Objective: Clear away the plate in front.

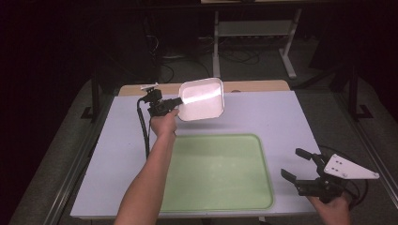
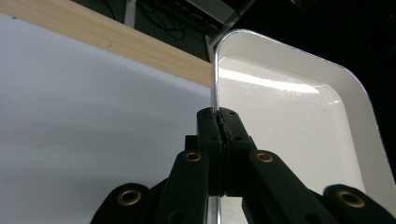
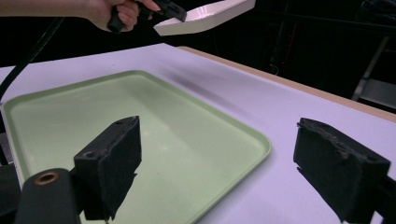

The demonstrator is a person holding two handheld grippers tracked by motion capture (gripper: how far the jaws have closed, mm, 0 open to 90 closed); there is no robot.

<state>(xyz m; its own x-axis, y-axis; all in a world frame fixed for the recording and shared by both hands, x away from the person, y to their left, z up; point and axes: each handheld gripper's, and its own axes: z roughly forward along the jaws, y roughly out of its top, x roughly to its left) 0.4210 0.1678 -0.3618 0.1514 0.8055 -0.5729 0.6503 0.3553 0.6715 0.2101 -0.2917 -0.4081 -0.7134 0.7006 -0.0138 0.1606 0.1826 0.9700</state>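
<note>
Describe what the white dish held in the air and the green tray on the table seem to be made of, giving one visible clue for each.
White dish: probably glazed ceramic or enamel, possibly melamine; it is glossy, with a bright streak of reflected light and a thin rim. Green tray: probably moulded plastic, matt to satin; its colour is even, its corners rounded and its raised lip soft.

Dark room; pale table (image 1: 263, 117) with wooden far edge (image 1: 253, 86), white metal frame (image 1: 253, 29) behind (cables on floor).

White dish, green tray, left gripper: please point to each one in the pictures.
white dish (image 1: 202, 99), high view, centre of its inner face
green tray (image 1: 220, 173), high view, bare middle of its floor
left gripper (image 2: 219, 122), left gripper view, between its fingertips
</note>
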